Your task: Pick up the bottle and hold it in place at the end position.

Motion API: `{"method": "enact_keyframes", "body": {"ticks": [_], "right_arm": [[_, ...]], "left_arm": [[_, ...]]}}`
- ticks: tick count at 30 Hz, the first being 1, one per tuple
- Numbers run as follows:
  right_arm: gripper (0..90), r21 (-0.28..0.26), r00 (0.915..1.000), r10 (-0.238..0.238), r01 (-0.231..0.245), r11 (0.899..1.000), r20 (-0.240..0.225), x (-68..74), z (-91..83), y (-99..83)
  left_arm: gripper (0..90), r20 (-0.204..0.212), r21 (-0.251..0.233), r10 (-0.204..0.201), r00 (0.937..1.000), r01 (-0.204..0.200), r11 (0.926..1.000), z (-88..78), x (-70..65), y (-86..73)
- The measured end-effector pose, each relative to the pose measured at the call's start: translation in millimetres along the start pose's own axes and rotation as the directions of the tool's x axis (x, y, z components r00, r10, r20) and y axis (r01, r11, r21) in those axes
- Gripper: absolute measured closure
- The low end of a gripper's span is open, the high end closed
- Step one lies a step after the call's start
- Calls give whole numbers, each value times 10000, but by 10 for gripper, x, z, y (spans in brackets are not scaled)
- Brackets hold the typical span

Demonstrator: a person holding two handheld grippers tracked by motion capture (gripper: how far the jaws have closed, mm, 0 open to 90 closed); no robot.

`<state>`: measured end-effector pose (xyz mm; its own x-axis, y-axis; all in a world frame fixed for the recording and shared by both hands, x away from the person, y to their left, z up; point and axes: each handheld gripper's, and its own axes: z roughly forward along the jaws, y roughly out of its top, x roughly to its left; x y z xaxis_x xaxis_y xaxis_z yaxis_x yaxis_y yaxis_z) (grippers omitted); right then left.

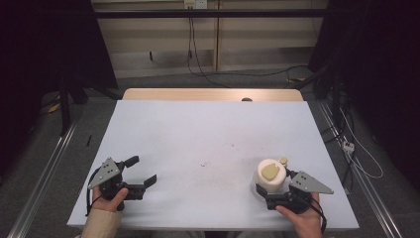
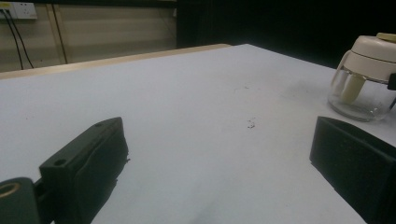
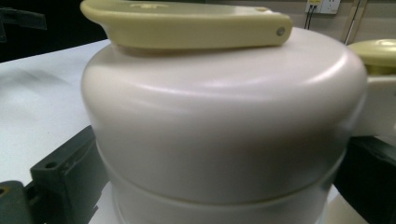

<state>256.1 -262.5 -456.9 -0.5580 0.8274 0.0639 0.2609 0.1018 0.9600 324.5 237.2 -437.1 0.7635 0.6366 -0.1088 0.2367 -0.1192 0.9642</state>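
A white round container (image 1: 270,182) with a pale yellow handle (image 1: 270,171) on its lid stands on the white table (image 1: 208,144) at the front right. My right gripper (image 1: 275,184) has its jaws against both sides of it, shut on its body; up close the container (image 3: 224,135) stands between the two jaws. My left gripper (image 1: 140,171) rests at the front left, open with nothing between its fingers. From there the container (image 2: 366,74) shows a clear lower bowl, far to the right.
Small dark specks (image 1: 204,163) mark the middle of the table. Bare wood (image 1: 213,94) runs along the far edge. Cables (image 1: 198,59) trail on the floor behind, and metal rails (image 1: 44,168) run along both sides.
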Motion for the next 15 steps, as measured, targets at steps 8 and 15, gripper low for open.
{"method": "enact_keyframes", "body": {"ticks": [8,15], "right_arm": [[13,199,9999,-65,63,9998,87,25,93,23],[28,223,10000,46,-48,9997,81,20,119,31]], "left_arm": [[35,2,5,-8,10000,8,10000,2,-1,-1],[35,13,9,-23,10000,23,10000,6,-1,-1]]}}
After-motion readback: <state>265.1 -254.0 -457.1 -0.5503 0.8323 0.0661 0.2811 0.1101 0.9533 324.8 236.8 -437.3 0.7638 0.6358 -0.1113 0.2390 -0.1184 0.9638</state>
